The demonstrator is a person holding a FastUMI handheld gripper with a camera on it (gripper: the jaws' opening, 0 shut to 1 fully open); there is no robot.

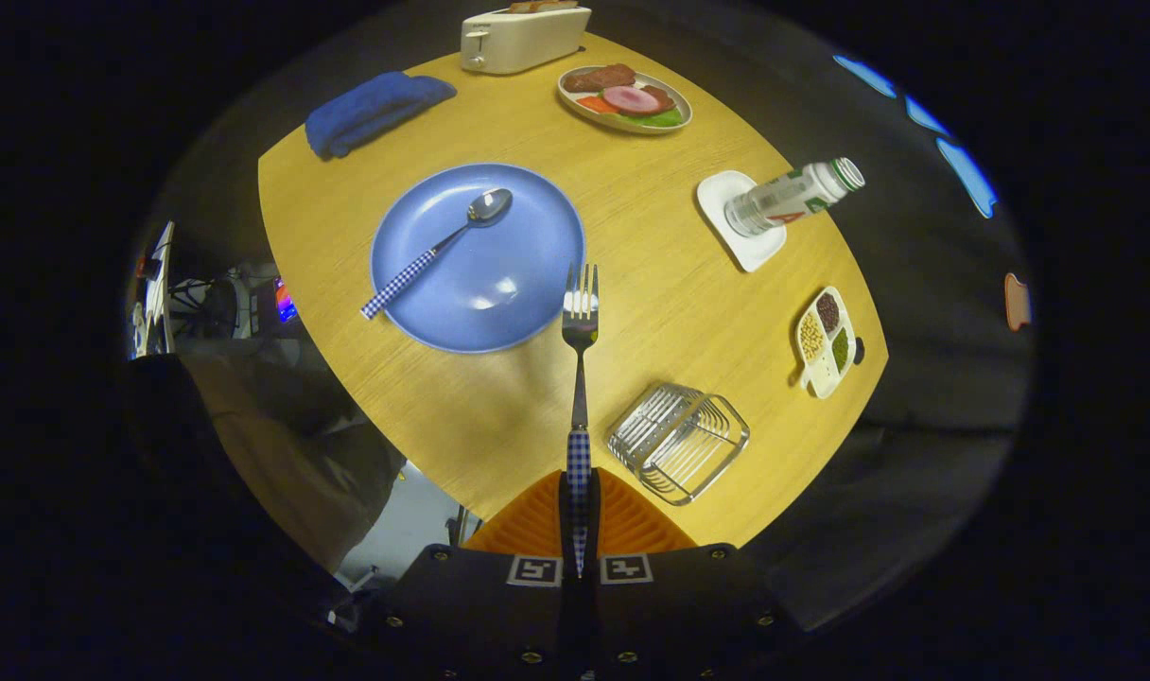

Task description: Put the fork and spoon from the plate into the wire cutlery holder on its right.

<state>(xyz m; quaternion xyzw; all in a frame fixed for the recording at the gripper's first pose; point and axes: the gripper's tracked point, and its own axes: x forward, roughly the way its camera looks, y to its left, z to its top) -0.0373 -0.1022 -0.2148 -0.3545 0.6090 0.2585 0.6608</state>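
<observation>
My gripper (pixel 580 492) is shut on the checked handle of a fork (pixel 580 326), which points straight ahead, lifted high over the wooden table. Its tines hang over the near right rim of the blue plate (pixel 528 284). A spoon (pixel 443 248) with a matching checked handle lies across the plate, bowl toward the far side. The wire cutlery holder (pixel 679 442) stands on the table just right of the fork's handle, close to the near edge.
A white coaster with a tipped-looking bottle (pixel 788 199) and a small divided dish (pixel 826 342) sit to the right. Beyond the plate are a folded blue cloth (pixel 372 112), a toaster (pixel 523 38) and a dish of food (pixel 624 97).
</observation>
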